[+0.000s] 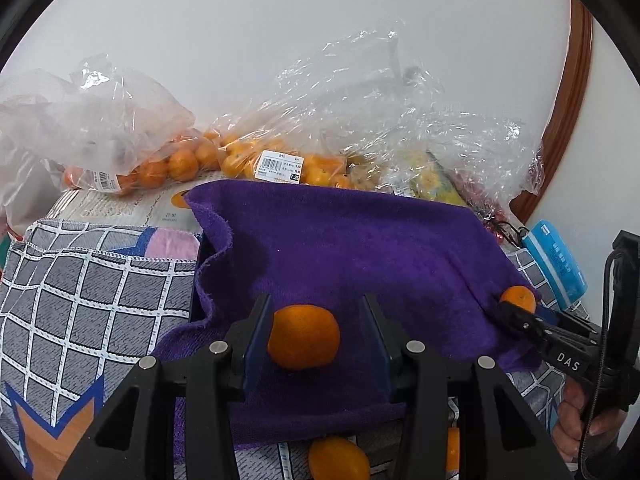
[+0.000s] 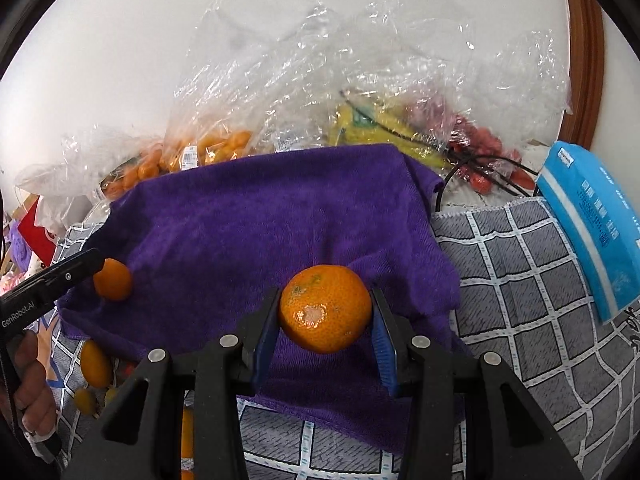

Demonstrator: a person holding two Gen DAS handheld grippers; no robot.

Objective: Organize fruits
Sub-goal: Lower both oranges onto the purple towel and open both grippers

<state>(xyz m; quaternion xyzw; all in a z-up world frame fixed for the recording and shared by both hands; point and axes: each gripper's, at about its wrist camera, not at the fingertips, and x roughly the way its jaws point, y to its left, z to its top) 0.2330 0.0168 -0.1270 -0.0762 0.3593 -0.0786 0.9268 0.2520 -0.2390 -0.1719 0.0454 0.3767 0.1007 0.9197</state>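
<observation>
A purple towel (image 1: 360, 240) covers a raised box; it also shows in the right wrist view (image 2: 260, 220). My left gripper (image 1: 316, 336) is open around a mandarin (image 1: 303, 337) that lies on the towel; its left pad touches the fruit and a gap stays on the right. From the right wrist view this mandarin (image 2: 113, 279) sits by the left gripper's tip. My right gripper (image 2: 326, 320) is shut on another mandarin (image 2: 326, 308), held just above the towel's front right part. It shows in the left wrist view (image 1: 518, 298) at the towel's right edge.
Clear plastic bags of mandarins (image 1: 176, 164) and other fruit (image 2: 400, 128) lie behind the towel against the wall. A blue packet (image 2: 592, 224) lies at the right. Loose mandarins (image 2: 95, 362) lie on the grey checked cloth (image 1: 92, 300) in front.
</observation>
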